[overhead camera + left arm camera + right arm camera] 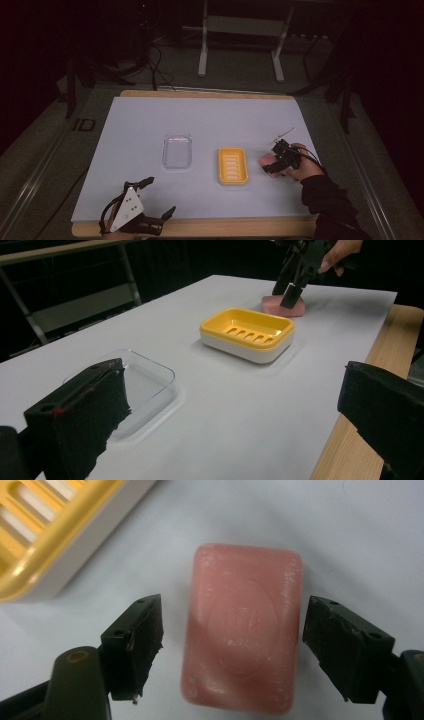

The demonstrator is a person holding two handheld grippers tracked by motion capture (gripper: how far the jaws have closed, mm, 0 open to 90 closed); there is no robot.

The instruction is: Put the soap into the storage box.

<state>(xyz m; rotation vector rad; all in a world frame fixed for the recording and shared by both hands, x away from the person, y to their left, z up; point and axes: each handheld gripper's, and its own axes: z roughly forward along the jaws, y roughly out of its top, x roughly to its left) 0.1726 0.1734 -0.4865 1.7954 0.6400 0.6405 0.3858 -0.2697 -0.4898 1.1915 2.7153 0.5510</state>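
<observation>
A pink bar of soap (242, 630) lies flat on the white sheet, just right of a yellow soap dish (220, 165) with a slotted floor. My right gripper (274, 167) is lowered over the soap (264, 160) with one jaw on each side. In the right gripper view a gap shows between the left pad (142, 640) and the bar, so the right gripper (232, 605) is open around it. My left gripper (161, 195) rests at the table's near left, open wide with nothing between its jaws.
A clear plastic tray (177, 151) sits left of the dish near the table's middle. The white sheet covers a wooden tabletop whose bare edge (200, 227) runs along the front. A metal frame (202, 50) stands on the floor beyond the table.
</observation>
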